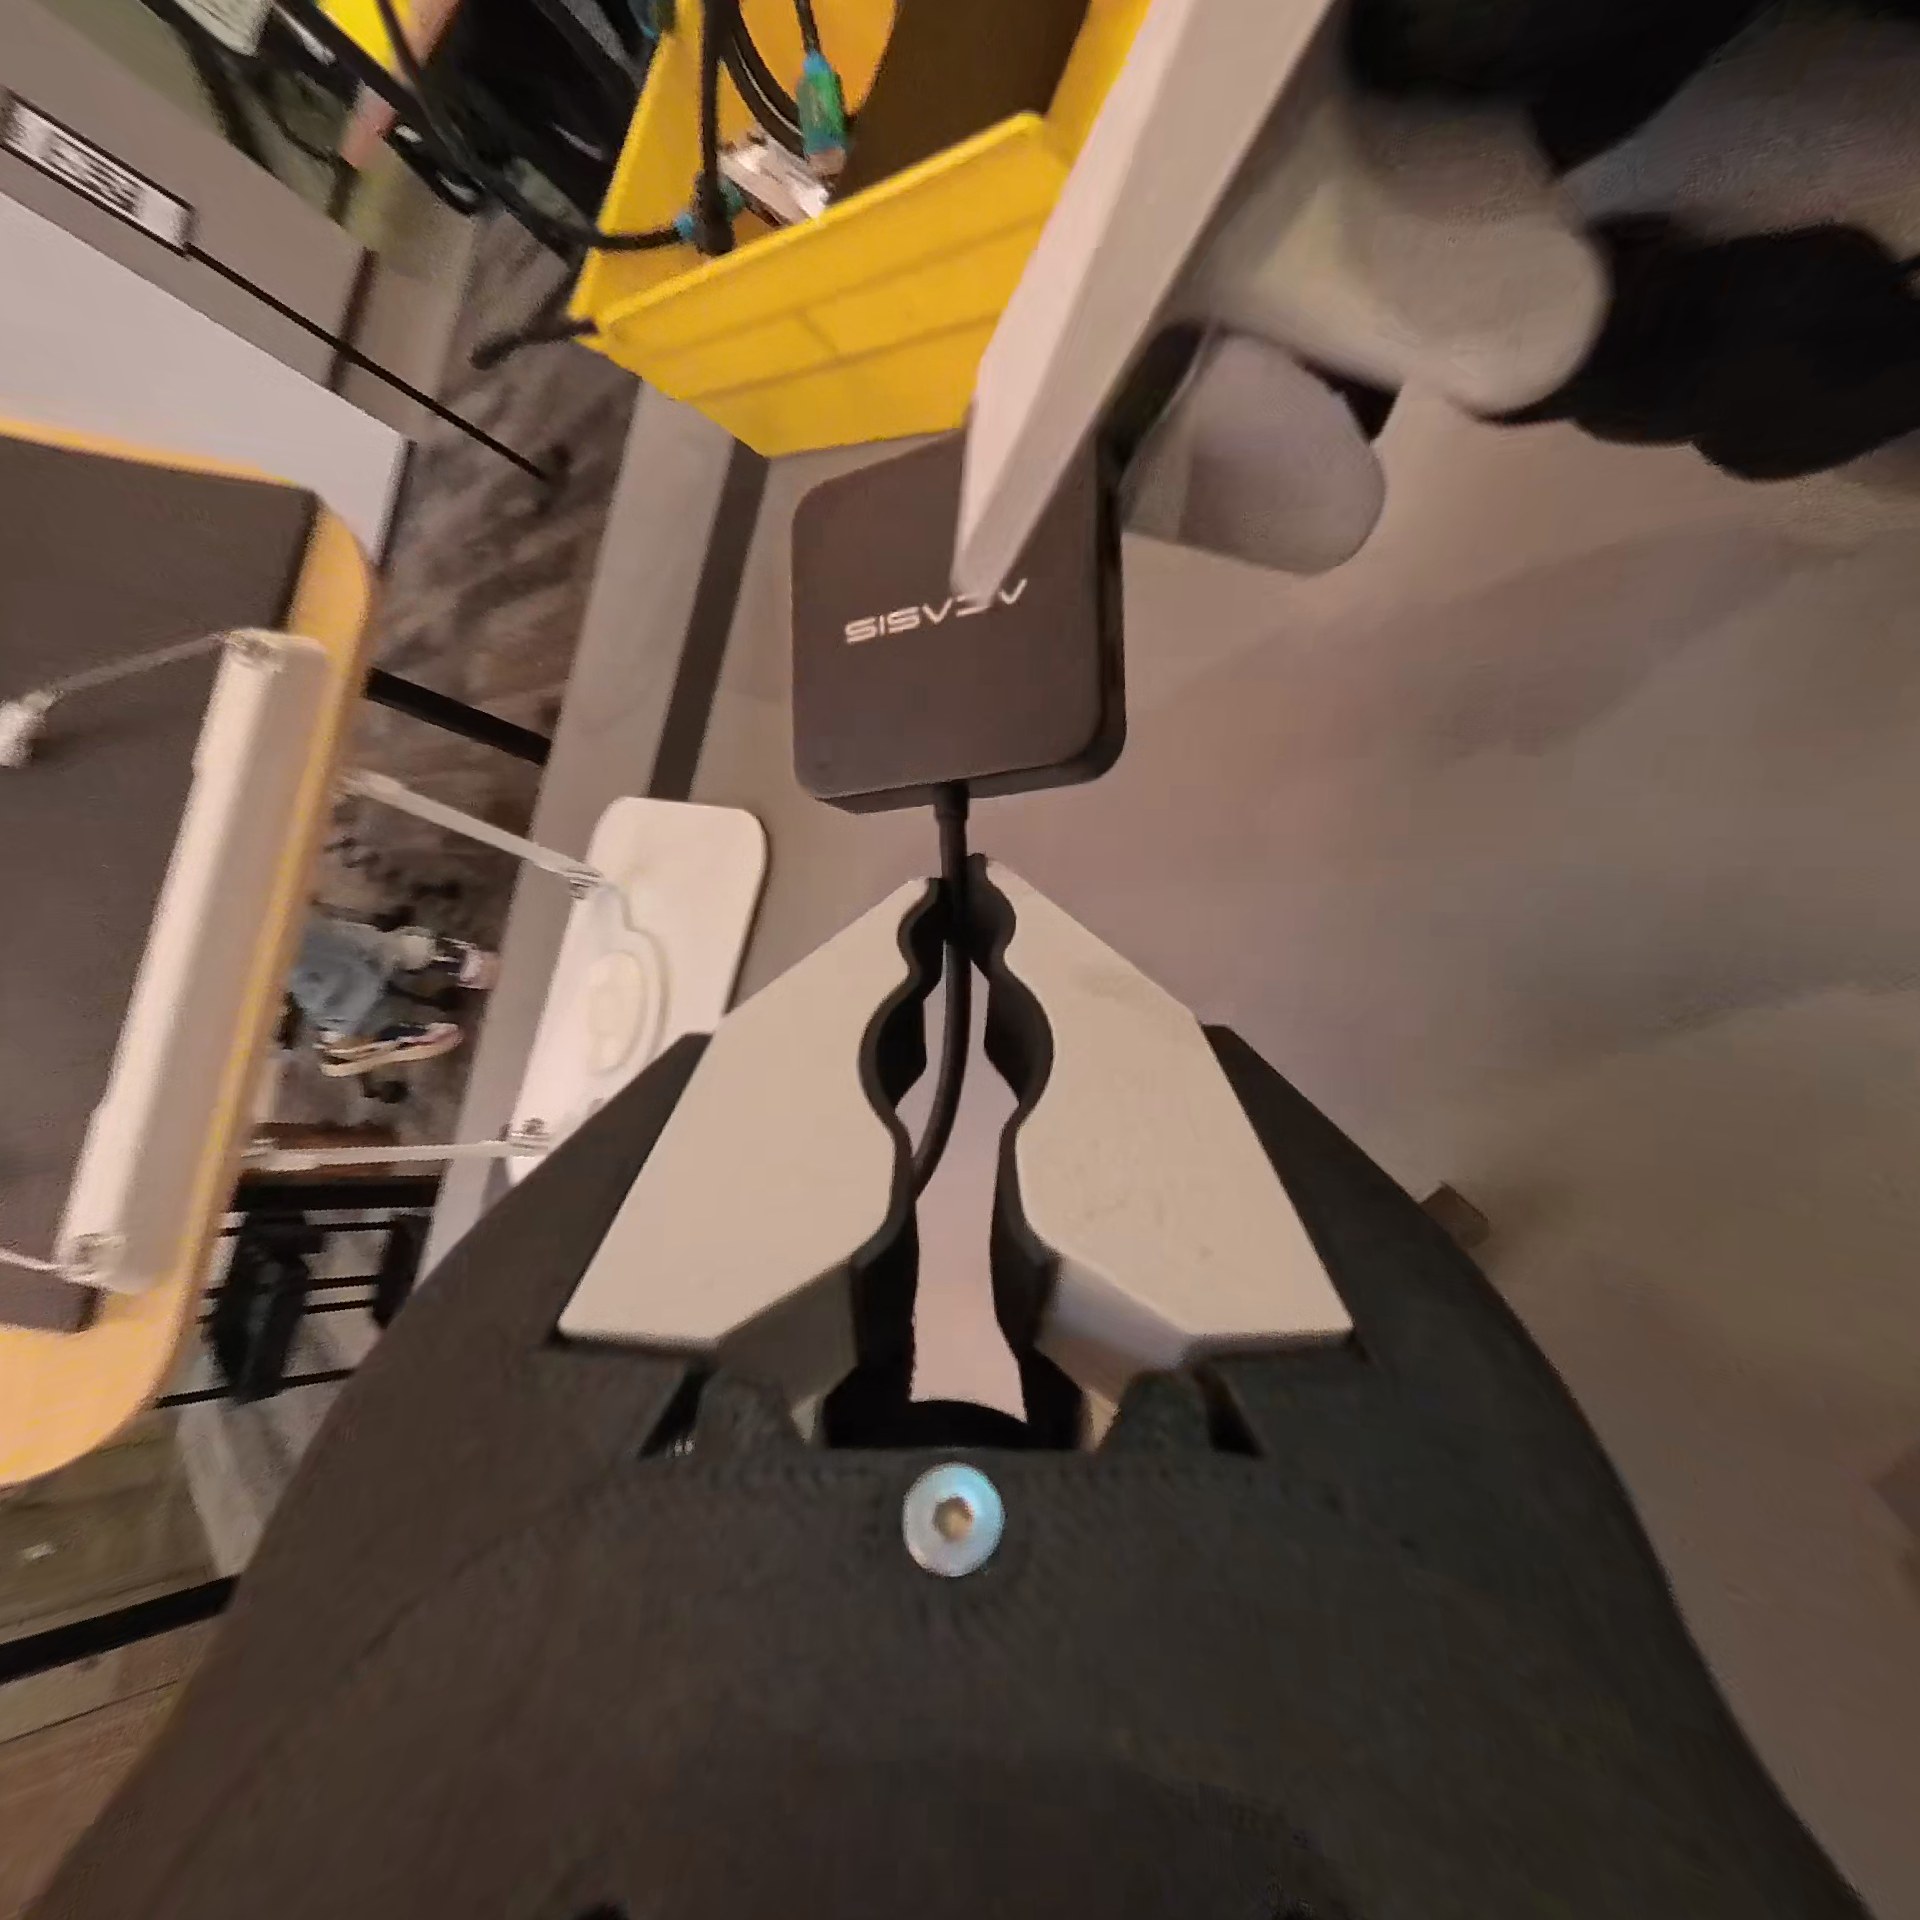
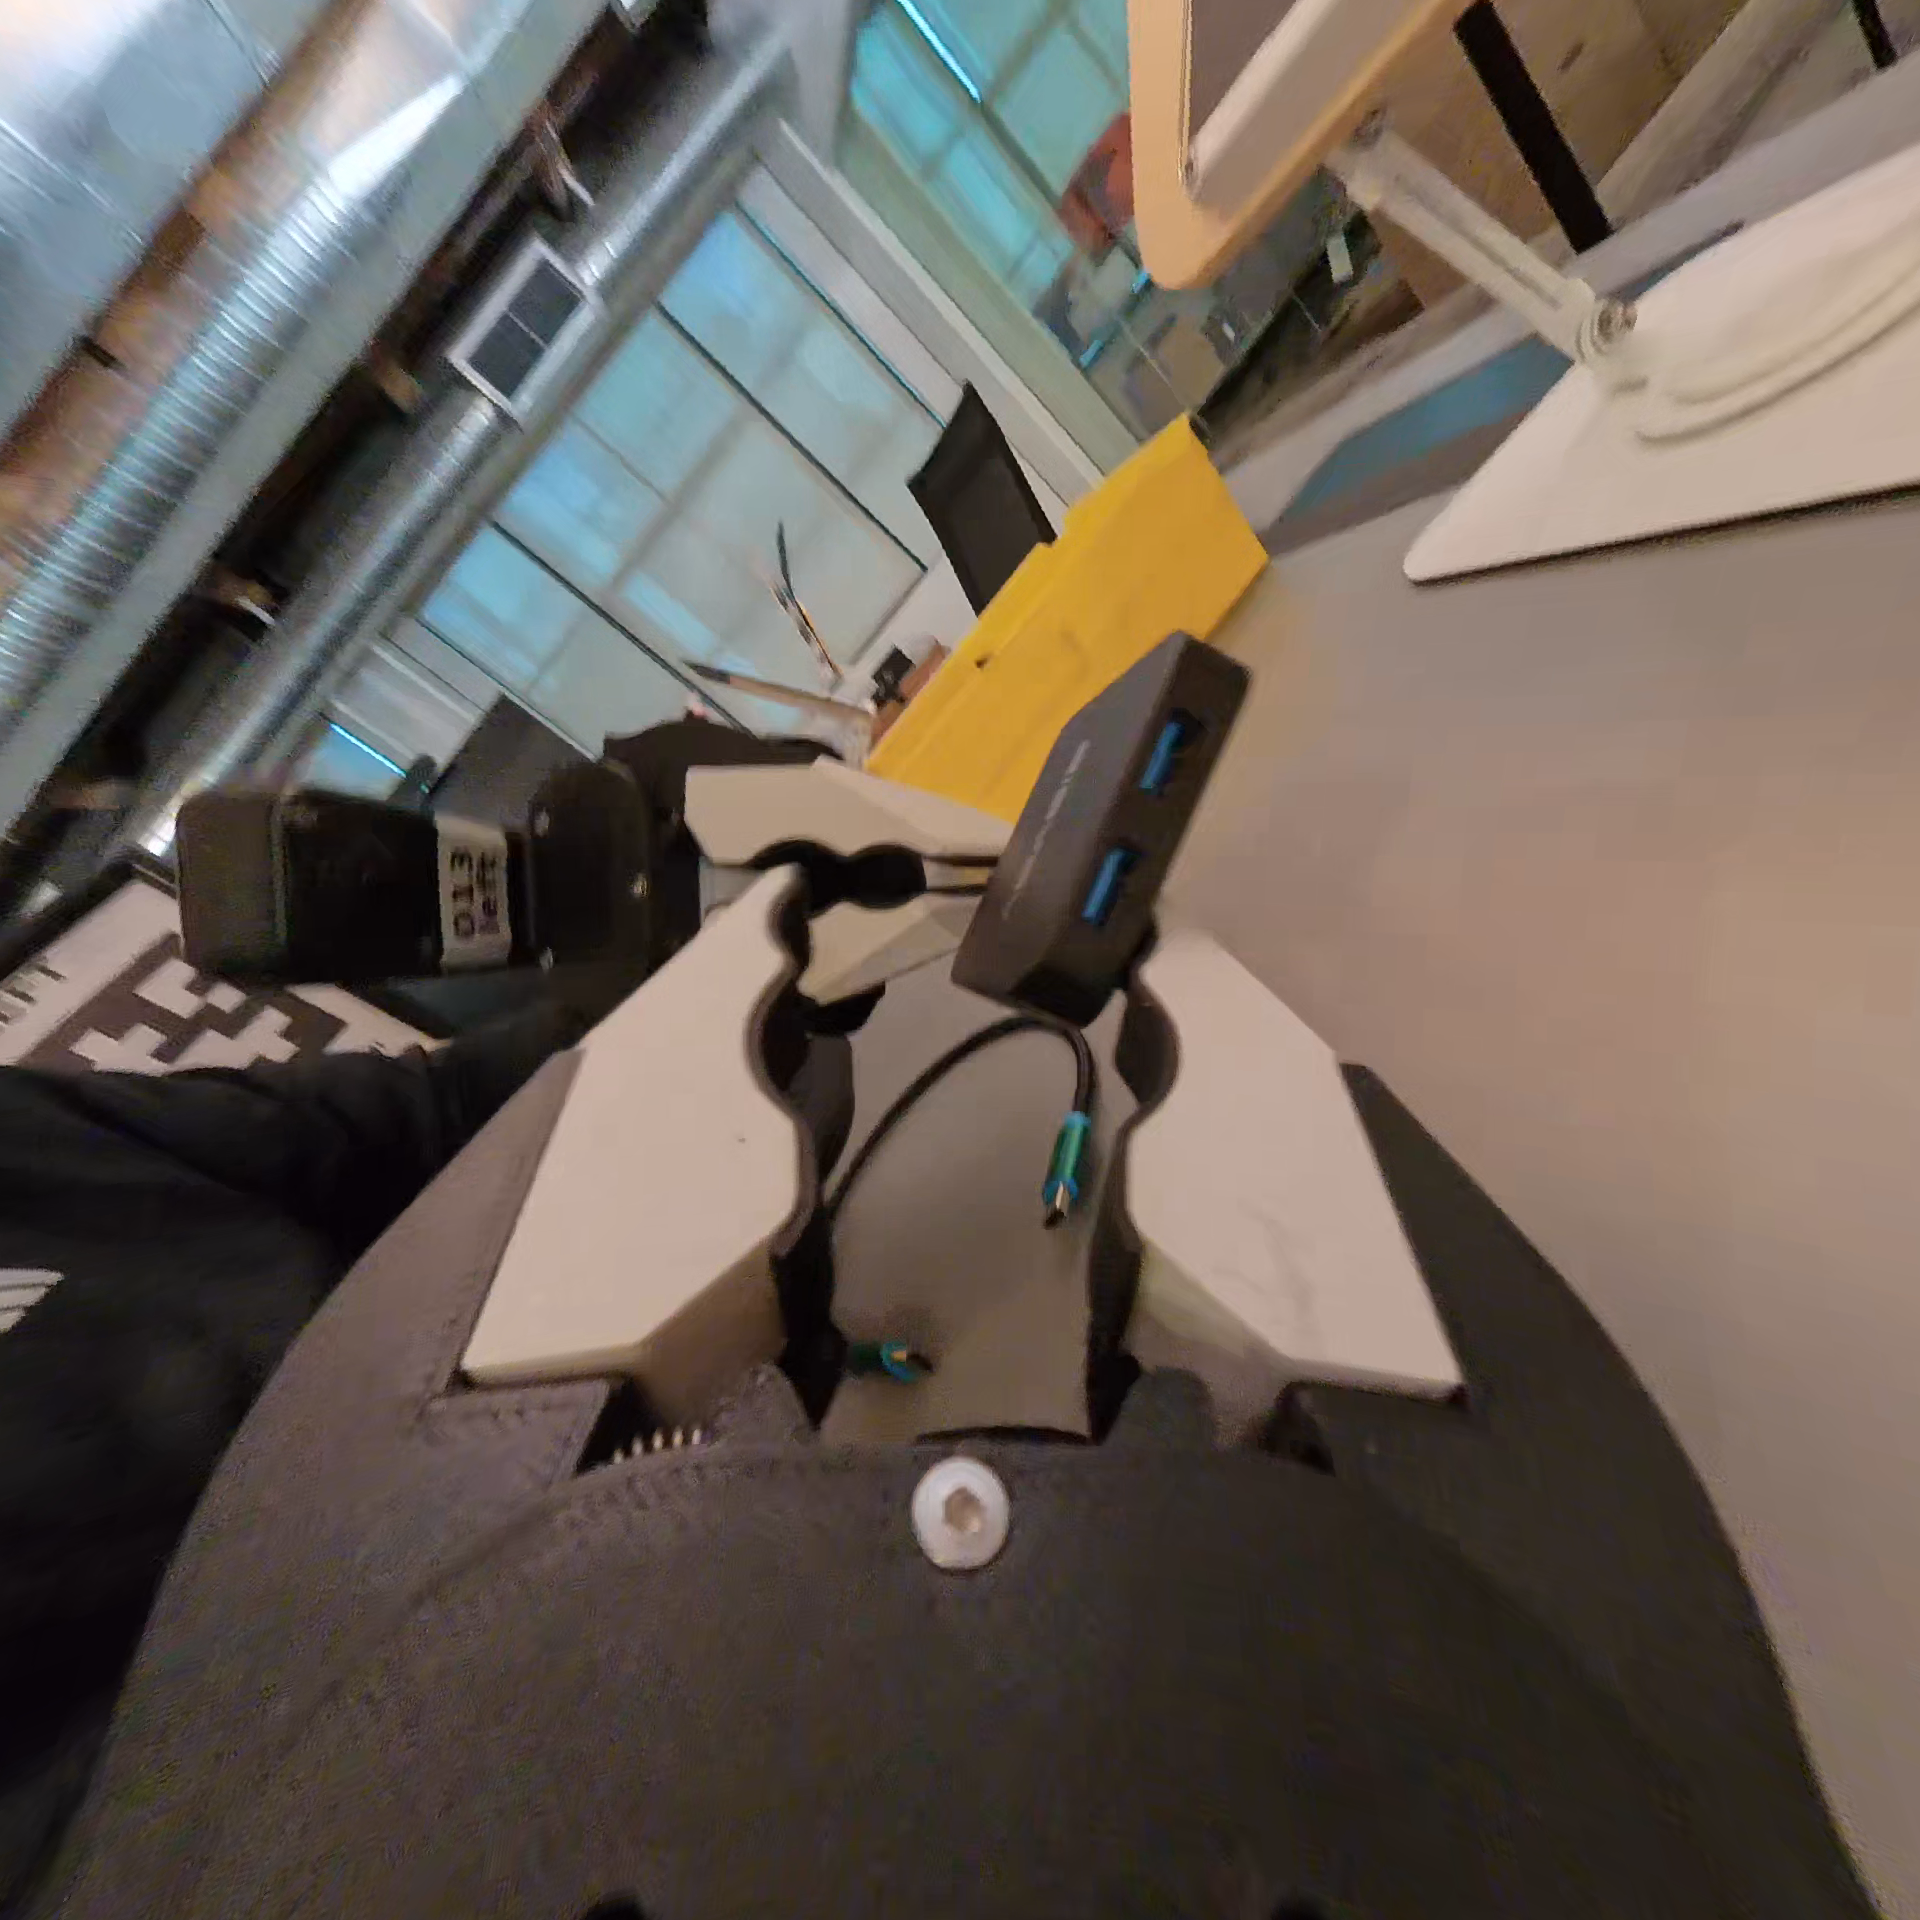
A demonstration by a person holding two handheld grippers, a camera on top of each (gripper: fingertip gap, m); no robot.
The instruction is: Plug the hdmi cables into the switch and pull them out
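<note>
In the left wrist view the left gripper (image 1: 961, 883) fingers pinch the thin, bendy cable (image 1: 948, 831) of the small, light switch (image 1: 956, 634), and in the right wrist view the right gripper (image 2: 971, 935) fingers sit wide around that lifted box, best held by its hard sides.

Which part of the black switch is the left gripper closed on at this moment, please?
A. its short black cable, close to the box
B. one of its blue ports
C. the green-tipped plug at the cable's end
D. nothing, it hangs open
A: the left gripper is pinched on the cable just behind the switch.
</note>
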